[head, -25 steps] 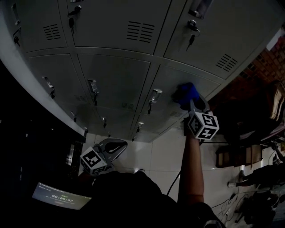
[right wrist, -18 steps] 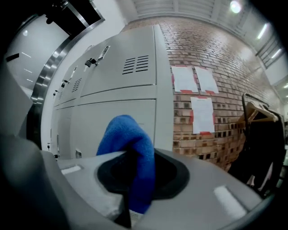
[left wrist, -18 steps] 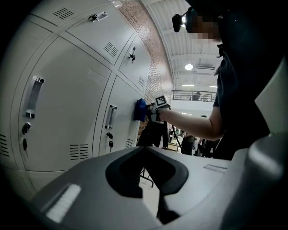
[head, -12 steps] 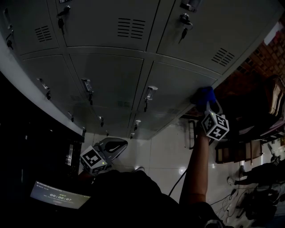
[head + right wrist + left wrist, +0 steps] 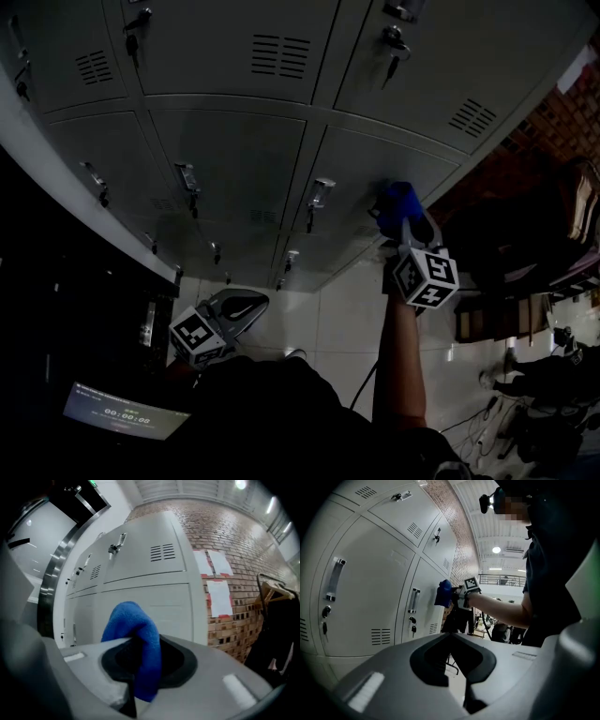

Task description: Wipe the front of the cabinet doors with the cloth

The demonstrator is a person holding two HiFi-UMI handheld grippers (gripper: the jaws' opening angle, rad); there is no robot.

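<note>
A bank of grey metal cabinet doors [image 5: 244, 159] with handles, keys and vent slits fills the head view. My right gripper [image 5: 401, 223] is shut on a blue cloth [image 5: 396, 203] and presses it against the lower right door [image 5: 375, 173]. The right gripper view shows the cloth [image 5: 136, 639] bunched between the jaws, with the door face [image 5: 154, 604] just beyond. My left gripper [image 5: 246, 307] hangs low by the person's body, away from the doors. In the left gripper view its jaws meet with nothing between them, and the cloth [image 5: 443, 593] shows far off on a door [image 5: 423, 597].
A brick wall [image 5: 234, 573] with taped paper sheets stands right of the cabinets. A white tiled floor [image 5: 347, 328] lies below, with furniture and cables at the right [image 5: 506, 319]. A lit screen [image 5: 117, 412] sits at the lower left.
Over the last second my right gripper swept the cloth right across the lower right door, then came back left to near its starting spot. The left gripper stayed put.
</note>
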